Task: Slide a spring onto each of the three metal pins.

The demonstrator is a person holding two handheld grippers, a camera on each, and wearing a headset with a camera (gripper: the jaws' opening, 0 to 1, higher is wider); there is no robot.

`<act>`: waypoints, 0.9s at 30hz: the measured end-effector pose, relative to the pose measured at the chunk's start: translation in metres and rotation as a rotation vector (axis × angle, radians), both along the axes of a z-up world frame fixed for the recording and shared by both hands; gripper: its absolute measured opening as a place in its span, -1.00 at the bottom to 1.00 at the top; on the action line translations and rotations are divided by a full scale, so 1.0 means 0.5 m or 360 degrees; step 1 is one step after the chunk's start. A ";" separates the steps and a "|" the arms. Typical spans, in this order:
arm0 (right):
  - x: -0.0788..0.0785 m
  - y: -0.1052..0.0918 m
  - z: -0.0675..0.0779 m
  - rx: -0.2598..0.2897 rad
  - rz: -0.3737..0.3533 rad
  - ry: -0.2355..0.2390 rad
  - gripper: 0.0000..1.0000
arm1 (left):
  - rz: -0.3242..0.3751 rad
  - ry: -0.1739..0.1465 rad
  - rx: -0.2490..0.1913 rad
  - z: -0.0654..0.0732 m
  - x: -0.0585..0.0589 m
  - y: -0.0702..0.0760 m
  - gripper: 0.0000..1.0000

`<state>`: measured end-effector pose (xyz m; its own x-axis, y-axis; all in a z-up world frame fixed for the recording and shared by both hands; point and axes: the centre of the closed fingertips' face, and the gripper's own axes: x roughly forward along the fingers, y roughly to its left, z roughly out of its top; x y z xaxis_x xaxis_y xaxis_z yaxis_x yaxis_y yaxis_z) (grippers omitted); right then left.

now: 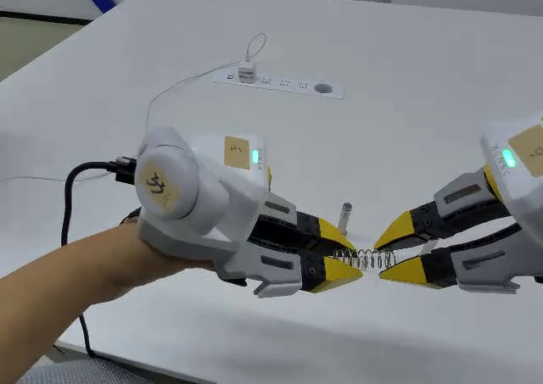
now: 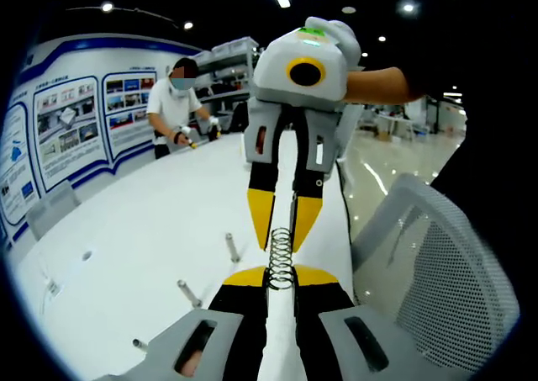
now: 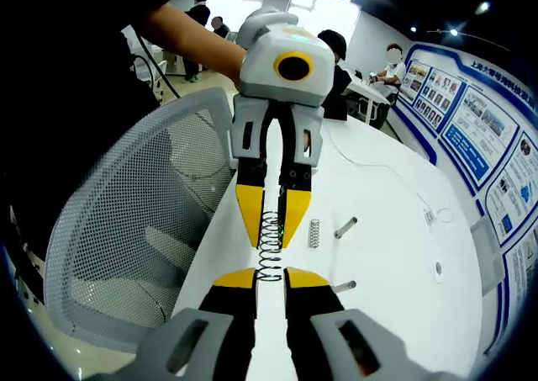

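**1 spring held between 2 grippers above the table**

1 spring (image 1: pixel 366 258) lies level in the air between the 2 grippers, just above the white table (image 1: pixel 407 104). The left gripper (image 1: pixel 349 259), held in a bare hand (image 1: pixel 140 261), has its yellow-tipped jaws pinched on 1 end of the coil. The right gripper (image 1: pixel 382 261) points at it tip to tip. Its jaws stand a little apart around the other end, and I cannot tell whether they press on it.

In the left gripper view, 3 metal pins (image 2: pixel 188 293) stand upright in a row on the table, left of the jaws and apart from them, all bare. In the head view 1 of them rises just behind the held spring.

In the right gripper view a second spring (image 3: pixel 314 233) lies flat on the table beside the held coil, near a pin.

Farther back on the table sits a white power strip (image 1: pixel 280 83) with a thin cable looping from it. A grey mesh chair (image 3: pixel 143 213) stands at the table's edge. A person (image 2: pixel 172 103) stands at the far end of the table in the left gripper view.
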<state>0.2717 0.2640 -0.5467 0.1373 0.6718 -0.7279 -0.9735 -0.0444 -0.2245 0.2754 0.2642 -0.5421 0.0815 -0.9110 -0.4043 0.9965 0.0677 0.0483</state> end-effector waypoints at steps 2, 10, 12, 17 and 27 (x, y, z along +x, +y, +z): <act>-0.002 0.003 0.006 0.0038 -0.0003 0.0002 -0.77 | 0.0003 0.0001 -0.0002 0.001 0.000 0.001 -0.80; -0.007 0.003 0.008 0.0072 -0.0024 0.0067 -0.78 | -0.0008 -0.0014 0.0009 0.002 -0.005 -0.004 -0.80; -0.006 0.001 0.013 0.0083 -0.0024 0.0061 -0.78 | -0.0010 -0.0027 0.0012 0.002 -0.005 -0.004 -0.80; -0.001 -0.001 0.034 0.0166 -0.0044 0.0064 -0.79 | -0.0005 -0.0030 0.0009 0.004 0.000 -0.002 -0.80; -0.004 0.014 0.061 0.0256 -0.0032 0.0085 -0.79 | 0.0015 -0.0060 0.0004 0.012 0.006 0.001 -0.81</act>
<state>0.2699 0.2709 -0.5163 0.1159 0.7777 -0.6178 -0.9845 0.0076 -0.1750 0.2786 0.2646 -0.5362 0.1050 -0.9091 -0.4031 0.9934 0.0767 0.0858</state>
